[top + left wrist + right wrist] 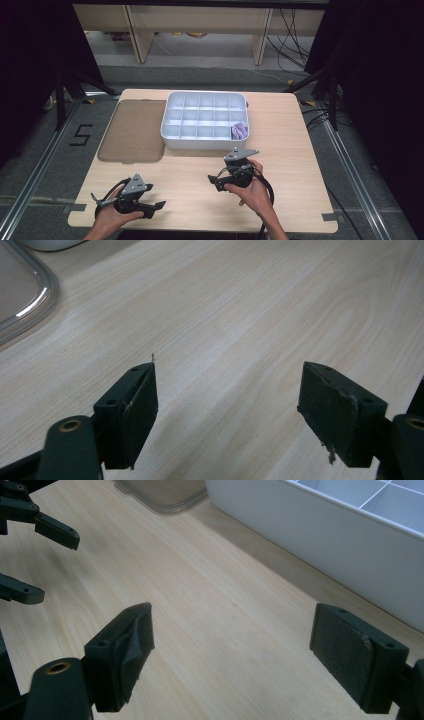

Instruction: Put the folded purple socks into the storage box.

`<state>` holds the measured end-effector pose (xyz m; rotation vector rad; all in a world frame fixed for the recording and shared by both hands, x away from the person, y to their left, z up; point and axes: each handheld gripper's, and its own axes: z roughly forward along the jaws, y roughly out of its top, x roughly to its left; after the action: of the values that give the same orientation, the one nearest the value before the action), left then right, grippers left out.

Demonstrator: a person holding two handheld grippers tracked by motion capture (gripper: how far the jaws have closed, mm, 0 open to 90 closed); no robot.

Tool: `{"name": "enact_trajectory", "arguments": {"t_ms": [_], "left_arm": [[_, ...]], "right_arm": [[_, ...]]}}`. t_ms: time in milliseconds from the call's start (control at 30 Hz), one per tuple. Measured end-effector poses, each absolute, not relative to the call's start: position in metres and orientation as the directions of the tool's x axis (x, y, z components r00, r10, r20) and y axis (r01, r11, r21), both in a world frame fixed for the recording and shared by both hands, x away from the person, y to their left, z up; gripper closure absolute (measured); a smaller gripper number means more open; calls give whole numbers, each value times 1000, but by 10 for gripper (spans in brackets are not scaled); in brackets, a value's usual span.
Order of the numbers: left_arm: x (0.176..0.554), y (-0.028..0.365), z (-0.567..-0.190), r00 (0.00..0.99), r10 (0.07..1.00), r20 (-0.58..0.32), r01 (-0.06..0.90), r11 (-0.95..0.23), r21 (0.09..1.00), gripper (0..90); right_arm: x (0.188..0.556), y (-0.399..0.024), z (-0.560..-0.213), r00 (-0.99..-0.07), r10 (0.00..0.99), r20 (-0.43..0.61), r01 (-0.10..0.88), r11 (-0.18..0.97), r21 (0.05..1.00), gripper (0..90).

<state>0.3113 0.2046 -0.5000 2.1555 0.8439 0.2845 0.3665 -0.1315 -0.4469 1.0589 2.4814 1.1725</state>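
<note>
A white compartment tray stands at the back middle of the wooden table, with a small purple item in its near right cell. My left gripper rests low at the front left, jaws pointing right. In the left gripper view, my left gripper is open over bare wood. My right gripper is held in front of the tray with its jaws pointing left. In the right gripper view, my right gripper is open and empty, and the tray wall runs along its right.
A clear brownish lid lies flat left of the tray, and its rounded corner shows in the left gripper view. The lid and the other gripper's open jaws appear far off in the right gripper view. Floor and shelving lie beyond the table.
</note>
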Motion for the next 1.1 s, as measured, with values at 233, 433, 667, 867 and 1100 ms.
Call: {"name": "enact_trajectory", "arguments": {"t_ms": [233,433,667,867,1100], "left_arm": [[311,205,-500,755,652,-70,475,-470,744,233],[311,204,-500,753,655,-67,475,-470,744,233],[310,203,-500,753,653,-77,476,-461,749,233],[310,203,-500,757,649,-74,472,-465,749,233],[309,202,-500,765,639,-71,470,-480,741,232]], "right_arm": [[362,-133,-449,-724,676,139,533,421,734,184],[358,-134,-453,-728,667,155,535,414,736,176],[352,-138,-458,-732,661,164,529,401,747,165],[347,-139,-462,-738,649,184,527,384,758,162],[341,-142,-467,-732,659,173,520,378,766,163]]}}
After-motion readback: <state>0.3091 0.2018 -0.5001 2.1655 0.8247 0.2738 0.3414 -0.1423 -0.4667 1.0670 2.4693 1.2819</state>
